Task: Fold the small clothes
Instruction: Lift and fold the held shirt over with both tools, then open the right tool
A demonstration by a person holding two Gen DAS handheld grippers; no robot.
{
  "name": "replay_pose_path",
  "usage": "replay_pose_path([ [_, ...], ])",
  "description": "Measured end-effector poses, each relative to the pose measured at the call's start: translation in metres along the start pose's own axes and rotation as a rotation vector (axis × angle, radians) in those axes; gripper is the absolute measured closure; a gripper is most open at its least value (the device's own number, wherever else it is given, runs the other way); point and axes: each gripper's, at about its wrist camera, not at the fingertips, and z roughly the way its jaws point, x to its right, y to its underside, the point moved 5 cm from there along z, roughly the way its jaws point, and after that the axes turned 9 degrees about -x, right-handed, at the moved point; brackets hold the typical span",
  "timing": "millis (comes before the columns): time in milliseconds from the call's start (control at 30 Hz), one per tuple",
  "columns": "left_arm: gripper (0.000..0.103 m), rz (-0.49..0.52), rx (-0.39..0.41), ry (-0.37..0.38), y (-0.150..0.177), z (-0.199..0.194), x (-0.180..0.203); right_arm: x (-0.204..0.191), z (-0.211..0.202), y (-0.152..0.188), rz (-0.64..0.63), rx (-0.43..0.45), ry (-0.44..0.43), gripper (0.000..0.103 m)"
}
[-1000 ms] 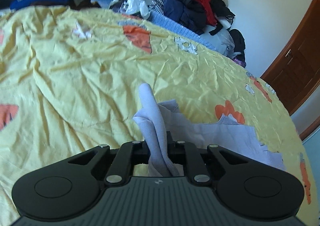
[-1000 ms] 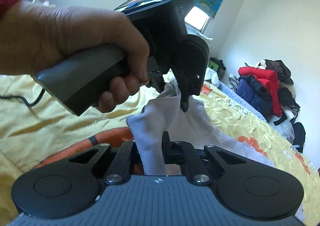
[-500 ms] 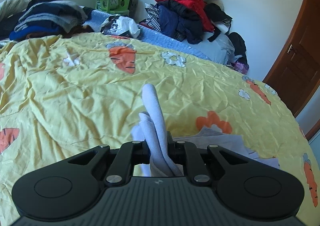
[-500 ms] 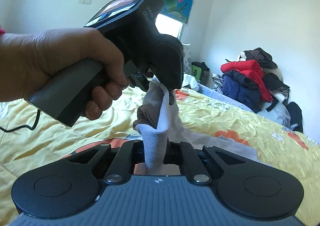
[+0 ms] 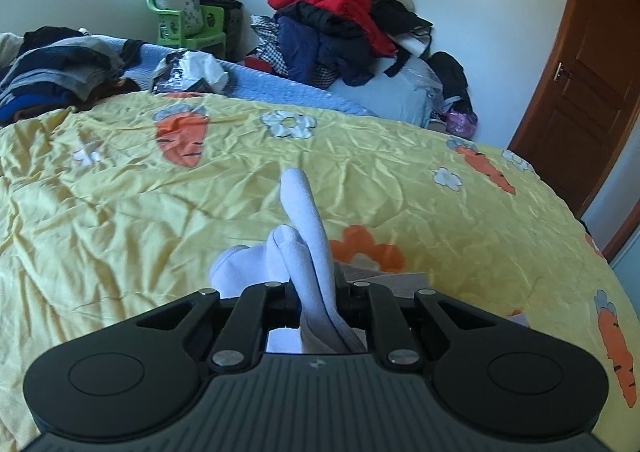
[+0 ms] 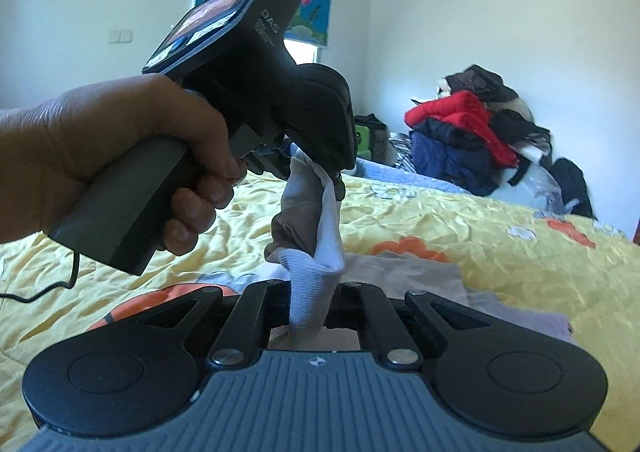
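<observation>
A: Item 1: pale sock, ribbed cuff. Held off the bed, strung between both grippers above the yellow carrot-print cover.

B: Grip state?

A: Left gripper, seen in the right wrist view under a person's hand: jaws nearly closed, pinching 1 end. Right gripper: jaws nearly closed on the ribbed cuff. Same sock bunched in the left gripper in its own view.

B: Handling notes?

A: Judged very light, soft, limp; no stiffness, so sags and bunches between holds. Stretchy knit, likely to slip out of a shallow pinch. Not fragile.

B: Best hold points?

A: Cuff edge and toe end, 1 per gripper, pinched through both layers. Mid-length holds likely to leave loose ends drooping.

B: Item 2?

A: Grey cloth lying flat on the bed beneath, untouched.
</observation>
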Motion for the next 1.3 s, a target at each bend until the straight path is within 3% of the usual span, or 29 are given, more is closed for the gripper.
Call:
replay_pose_path([
  [467,0.092,0.1,-0.026,-0.016,0.007,0.036,0.064,0.05,-0.003,0.022,0.183,-0.031,-0.012,0.096],
  [700,0.092,0.109,-0.048,-0.032,0.014,0.055,0.076,0.071,0.002,0.034,0.306,-0.058,-0.054,0.096],
  [1300,0.091,0.151,-0.111,-0.033,0.027,0.082,0.105,0.096,0.012,0.055,0.465,-0.106,-0.105,0.095],
])
